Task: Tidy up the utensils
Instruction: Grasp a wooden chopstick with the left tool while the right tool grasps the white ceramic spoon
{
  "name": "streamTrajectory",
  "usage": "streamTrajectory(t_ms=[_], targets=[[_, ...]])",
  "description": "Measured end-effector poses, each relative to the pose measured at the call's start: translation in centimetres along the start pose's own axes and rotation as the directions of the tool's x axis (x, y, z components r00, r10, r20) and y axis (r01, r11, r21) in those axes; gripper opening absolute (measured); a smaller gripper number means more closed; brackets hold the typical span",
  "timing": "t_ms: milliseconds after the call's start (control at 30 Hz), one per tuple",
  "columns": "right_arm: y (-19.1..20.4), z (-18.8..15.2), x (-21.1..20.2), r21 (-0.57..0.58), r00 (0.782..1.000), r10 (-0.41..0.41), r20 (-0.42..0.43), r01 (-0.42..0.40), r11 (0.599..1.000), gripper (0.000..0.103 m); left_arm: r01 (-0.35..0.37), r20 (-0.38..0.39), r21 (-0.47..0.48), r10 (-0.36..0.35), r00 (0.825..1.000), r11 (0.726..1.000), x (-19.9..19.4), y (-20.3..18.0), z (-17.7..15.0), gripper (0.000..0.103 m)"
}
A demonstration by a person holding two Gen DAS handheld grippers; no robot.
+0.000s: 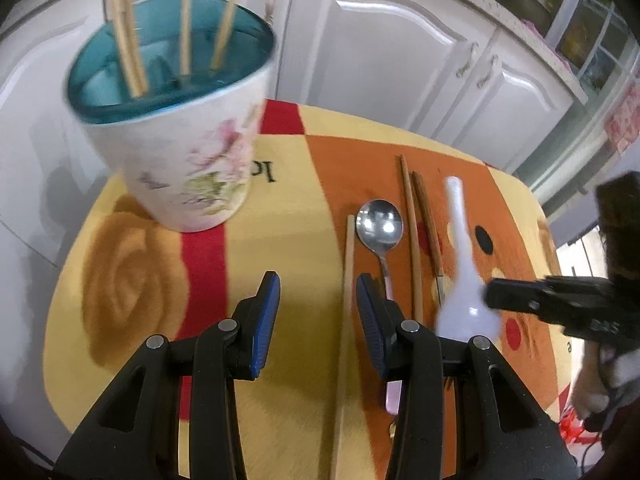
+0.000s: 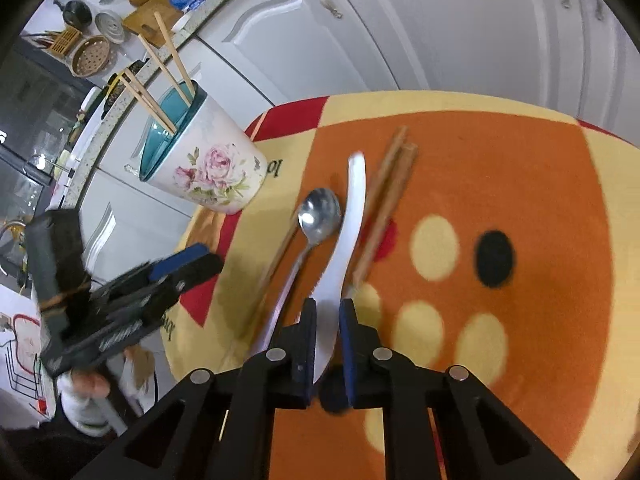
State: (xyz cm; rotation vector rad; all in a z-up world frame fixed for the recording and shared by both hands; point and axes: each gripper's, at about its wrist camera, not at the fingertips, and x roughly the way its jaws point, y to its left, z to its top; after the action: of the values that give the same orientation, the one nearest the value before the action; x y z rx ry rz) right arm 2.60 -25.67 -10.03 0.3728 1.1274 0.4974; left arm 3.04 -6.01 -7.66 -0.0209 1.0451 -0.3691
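One tool (image 2: 328, 316) around white spoon (image 2: 352, 216).

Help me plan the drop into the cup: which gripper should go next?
Right. The right hand-held gripper is closed on the white spoon, while the left hand-held gripper is open and empty near the cup.

4 chopsticks (image 1: 136, 40) in cup (image 1: 180, 152), 3 chopsticks (image 1: 412, 232) loose, 2 spoons (image 1: 379, 222).

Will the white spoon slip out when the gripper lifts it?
Maybe. The white spoon looks smooth and glossy, so probably slippery. The right gripper pinches only its bowl end, so the long handle may droop or swivel. It looks stiff, possibly ceramic, so it might chip if dropped.
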Motion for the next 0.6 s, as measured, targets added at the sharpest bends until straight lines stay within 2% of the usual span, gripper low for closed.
streamTrajectory(t_ms=[133, 267, 333, 433, 500, 600], targets=[[-1.9, -1.3, -1.7, 0.013, 0.999, -0.039, -0.008, 0.039, 0.999, 0.010, -0.005, -0.033, 0.030, 0.006, 0.999, 1.000, 1.9, -0.9, 0.6, 0.039], [-4.2, -1.8, -2.0, 0.028, 0.988, -0.145, -0.057, 0.146, 0.989, 0.009, -0.028, -0.066, 0.056, 0.032, 0.997, 0.998, 3.6, -1.7, 1.1, 0.039], [-5.1, -1.5, -2.1, 0.048, 0.978, -0.206, -0.045, 0.208, 0.977, 0.014, -0.040, -0.082, 0.062, 0.045, 0.996, 0.997, 4.3, -1.8, 1.2, 0.039], [-5.4, -0.2, -2.0, 0.079, 0.984, -0.179, -0.012, 0.179, 0.981, 0.019, -0.069, -0.076, 0.082, 0.075, 0.994, 0.994, 4.9, -2.3, 1.7, 0.039], [-4.9, 0.7, -1.7, 0.077, 0.986, -0.168, 0.008, 0.167, 0.983, 0.032, -0.076, -0.075, 0.088, 0.082, 0.994, 0.993, 5.2, -2.4, 2.0, 0.039], [-3.9, 2.4, -0.3, 0.062, 0.986, -0.168, 0.021, 0.167, 0.984, 0.033, -0.087, -0.070, 0.093, 0.094, 0.993, 0.992, 5.6, -2.6, 2.5, 0.039]])
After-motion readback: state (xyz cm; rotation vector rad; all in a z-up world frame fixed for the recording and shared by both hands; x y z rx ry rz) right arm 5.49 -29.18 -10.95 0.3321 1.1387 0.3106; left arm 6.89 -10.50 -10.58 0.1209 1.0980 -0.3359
